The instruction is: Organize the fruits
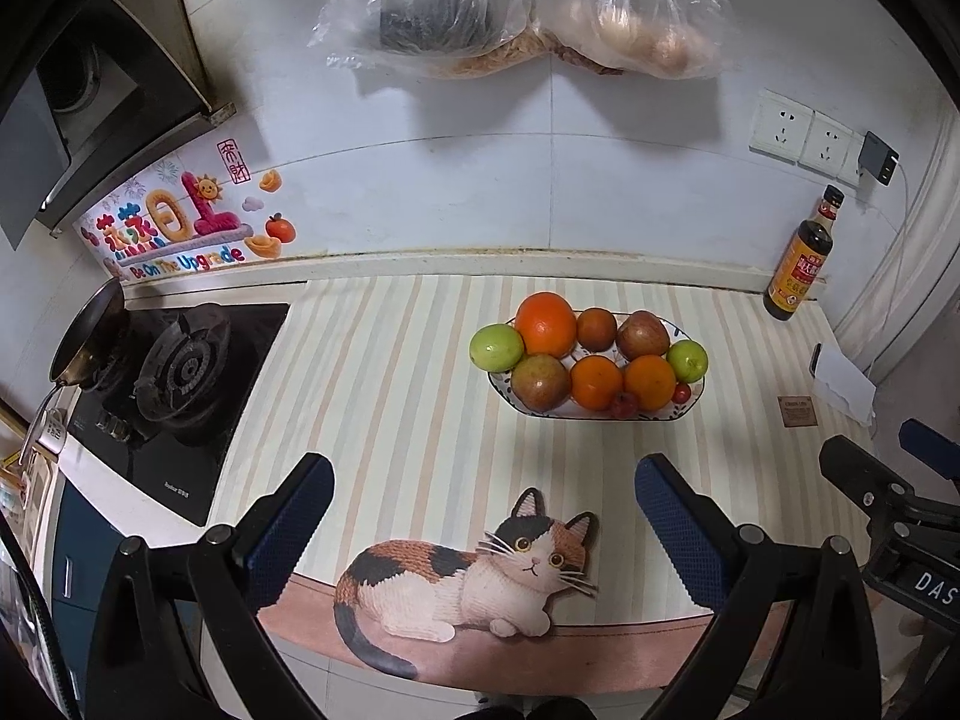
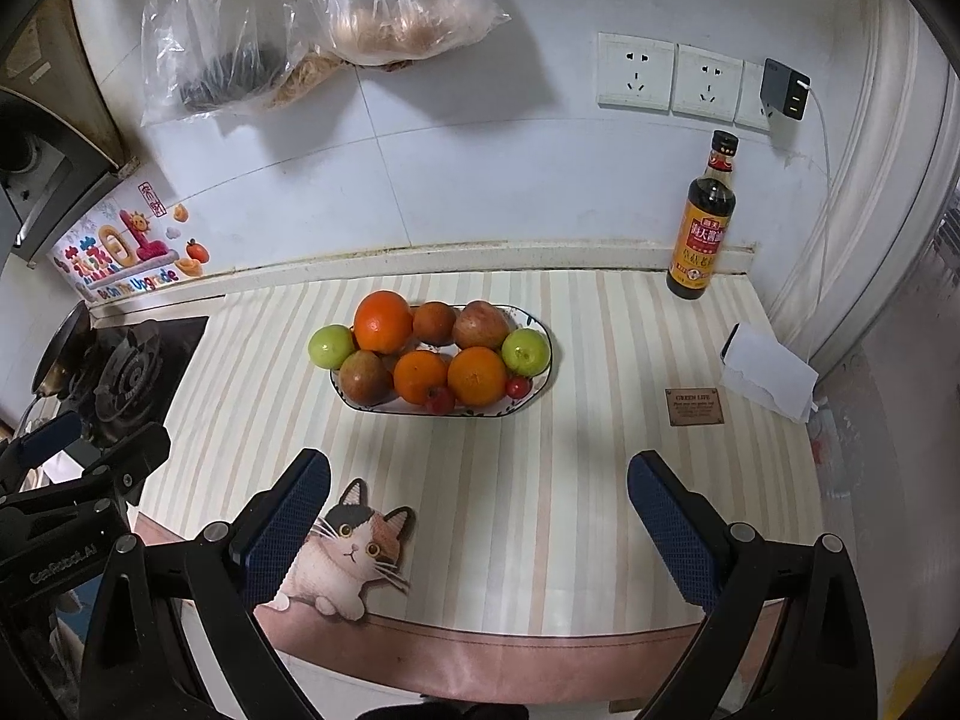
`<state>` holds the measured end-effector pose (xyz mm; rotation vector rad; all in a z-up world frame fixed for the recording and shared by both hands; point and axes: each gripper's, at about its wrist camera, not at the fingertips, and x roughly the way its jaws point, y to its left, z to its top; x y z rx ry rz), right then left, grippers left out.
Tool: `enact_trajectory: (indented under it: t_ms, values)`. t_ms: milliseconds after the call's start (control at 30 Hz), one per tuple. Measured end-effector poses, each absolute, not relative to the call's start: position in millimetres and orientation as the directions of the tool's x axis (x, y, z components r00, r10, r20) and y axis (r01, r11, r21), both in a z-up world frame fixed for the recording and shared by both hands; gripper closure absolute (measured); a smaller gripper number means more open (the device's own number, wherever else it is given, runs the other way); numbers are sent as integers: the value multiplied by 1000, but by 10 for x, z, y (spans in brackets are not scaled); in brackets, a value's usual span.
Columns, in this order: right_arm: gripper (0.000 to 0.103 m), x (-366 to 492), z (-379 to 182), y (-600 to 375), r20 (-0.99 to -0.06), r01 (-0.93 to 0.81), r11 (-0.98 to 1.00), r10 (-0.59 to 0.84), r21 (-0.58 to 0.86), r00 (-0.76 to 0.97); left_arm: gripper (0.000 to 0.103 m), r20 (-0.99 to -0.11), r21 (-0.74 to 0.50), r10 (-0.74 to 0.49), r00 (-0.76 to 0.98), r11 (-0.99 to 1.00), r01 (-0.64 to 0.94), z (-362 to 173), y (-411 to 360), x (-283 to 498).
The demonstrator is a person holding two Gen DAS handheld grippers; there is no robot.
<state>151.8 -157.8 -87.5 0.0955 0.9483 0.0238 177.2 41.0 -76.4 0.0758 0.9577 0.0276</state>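
Note:
An oval white plate (image 1: 690, 411) (image 2: 543, 387) stands mid-counter on the striped mat, piled with fruit: a big orange (image 1: 545, 324) (image 2: 383, 321), two smaller oranges (image 1: 649, 381) (image 2: 477, 376), reddish apples (image 1: 642, 334) (image 2: 480, 324), two green fruits (image 1: 496, 347) (image 2: 525, 351) and small red fruits (image 1: 624, 404) (image 2: 440, 399). My left gripper (image 1: 483, 489) is open and empty, well short of the plate. My right gripper (image 2: 479, 483) is open and empty, also short of it. Each gripper shows at the edge of the other's view.
A gas stove (image 1: 180, 360) (image 2: 114, 378) with a pan (image 1: 90, 330) lies at the left. A dark sauce bottle (image 1: 801, 258) (image 2: 702, 228) stands at the back right by wall sockets (image 2: 672, 78). A phone under white paper (image 2: 765, 369) lies right. Plastic bags (image 1: 516, 6) hang on the wall.

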Motion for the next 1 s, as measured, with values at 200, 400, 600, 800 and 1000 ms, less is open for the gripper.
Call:
enact_trajectory:
  t_ms: [200, 400, 600, 800, 1000]
  values:
    - [2, 1512, -885, -1578, -811, 21, 996, 60, 89, 583, 0, -815, 76, 56, 577, 997, 12, -783, 407, 1724]
    - [2, 1489, -932, -1587, -815, 22, 996, 62, 92, 576, 0, -813, 75, 57, 580, 997, 7, -775, 439, 1707]
    - [2, 1470, -926, -1579, -812, 22, 995, 64, 94, 580, 0, -808, 84, 63, 586, 996, 9, -751, 456, 1683]
    - [2, 1430, -849, -1526, -807, 23, 995, 62, 93, 588, 0, -803, 86, 64, 593, 996, 8, -719, 476, 1668]
    - [2, 1407, -775, -1493, -802, 24, 995, 63, 95, 594, 0, -789, 80, 63, 612, 997, 0, -625, 518, 1650]
